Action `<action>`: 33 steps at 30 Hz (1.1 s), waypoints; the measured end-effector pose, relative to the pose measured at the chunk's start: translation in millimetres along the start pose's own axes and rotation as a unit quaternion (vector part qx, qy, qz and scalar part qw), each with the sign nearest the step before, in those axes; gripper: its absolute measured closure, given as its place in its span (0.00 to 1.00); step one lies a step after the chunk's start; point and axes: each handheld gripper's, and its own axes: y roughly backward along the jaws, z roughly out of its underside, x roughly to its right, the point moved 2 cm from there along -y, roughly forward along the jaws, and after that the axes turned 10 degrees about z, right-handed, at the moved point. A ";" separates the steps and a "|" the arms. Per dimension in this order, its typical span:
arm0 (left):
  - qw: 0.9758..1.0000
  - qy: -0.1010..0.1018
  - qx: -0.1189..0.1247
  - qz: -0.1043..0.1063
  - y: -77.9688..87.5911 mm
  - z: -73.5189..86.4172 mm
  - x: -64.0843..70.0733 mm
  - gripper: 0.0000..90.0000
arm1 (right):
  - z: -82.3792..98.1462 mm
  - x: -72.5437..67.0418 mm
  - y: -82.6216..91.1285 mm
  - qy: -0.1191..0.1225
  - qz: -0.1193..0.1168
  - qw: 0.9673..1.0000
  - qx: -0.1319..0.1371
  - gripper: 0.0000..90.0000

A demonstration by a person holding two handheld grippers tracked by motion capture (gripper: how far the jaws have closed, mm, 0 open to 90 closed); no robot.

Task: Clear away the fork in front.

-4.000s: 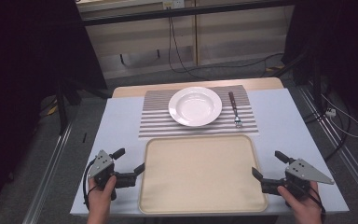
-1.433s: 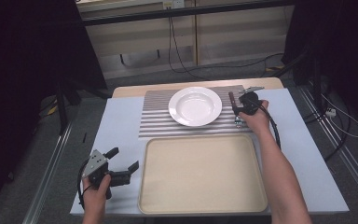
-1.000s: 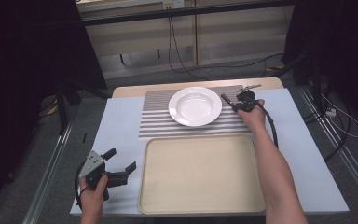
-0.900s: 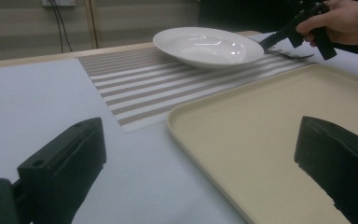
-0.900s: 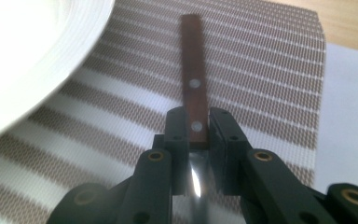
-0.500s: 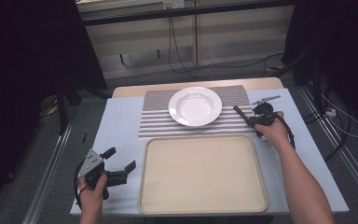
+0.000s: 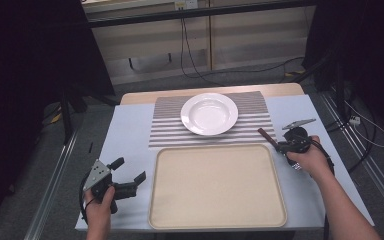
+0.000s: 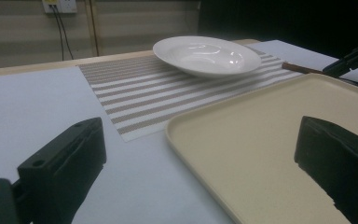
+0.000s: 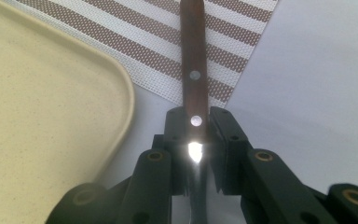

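Laboratory recording station, small counter (image 7: 130, 135) on bare grey floor (image 7: 35, 165), metal floor rails (image 7: 55, 170), loose cables (image 7: 190, 55) running from a wall socket (image 7: 186, 4), dark curtains (image 7: 25, 55) on both sides, staged placemat (image 7: 170, 131), plate (image 7: 209, 113), tray (image 7: 217, 220).

fork (image 9: 193, 79), brown riveted wooden handle, clamped, held level over striped placemat's corner beside tray.

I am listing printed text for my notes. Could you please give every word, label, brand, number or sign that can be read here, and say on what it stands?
None can be read. The plate, the striped placemat, the tray, the fork's wooden handle and both claws carry no visible lettering. The wall socket behind the table is too small and blurred to show any marking.
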 end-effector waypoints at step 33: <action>1.000 0.000 0.003 0.004 -1.2 -2.3 3.3 0.02 | -0.4 4.3 -0.3 -0.054 -0.010 0.998 -0.011 0.88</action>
